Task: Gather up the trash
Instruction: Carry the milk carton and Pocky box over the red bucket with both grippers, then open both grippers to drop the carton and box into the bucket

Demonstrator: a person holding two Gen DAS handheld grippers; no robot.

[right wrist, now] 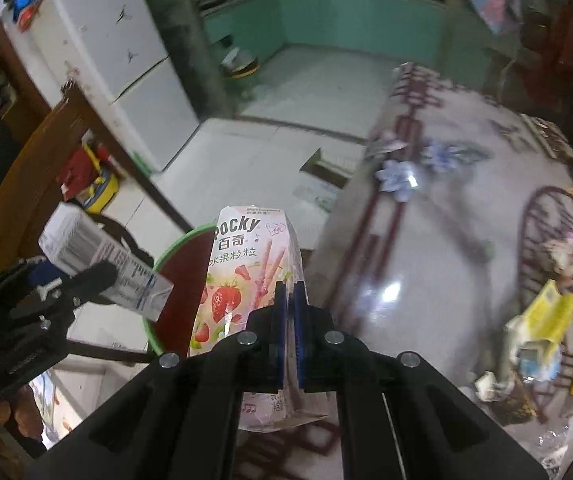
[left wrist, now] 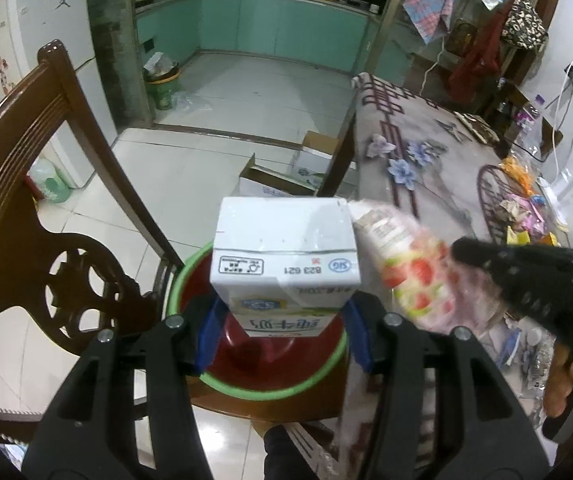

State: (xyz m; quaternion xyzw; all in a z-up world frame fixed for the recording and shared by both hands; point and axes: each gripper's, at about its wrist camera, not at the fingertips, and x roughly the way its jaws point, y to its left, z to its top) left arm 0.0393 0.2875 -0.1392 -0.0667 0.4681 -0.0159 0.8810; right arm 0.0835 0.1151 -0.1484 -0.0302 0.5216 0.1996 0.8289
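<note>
Kitchen beyond, floral table, left tool clamps milk carton, right tool pinches Pocky box.

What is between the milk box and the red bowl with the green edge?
Nothing visible. The left gripper holds the milk carton right above the red basin, whose inside looks bare. The Pocky pack in the right gripper hangs beside it, not underneath.

Indoor light is even and fairly dim, with a cool cast. The left wrist view is mostly sharp, though the pink box smears with motion blur. The right wrist view is blurred throughout, with white glare on the surface. Both fisheye pictures bend straight lines and darken towards the rims.
</note>
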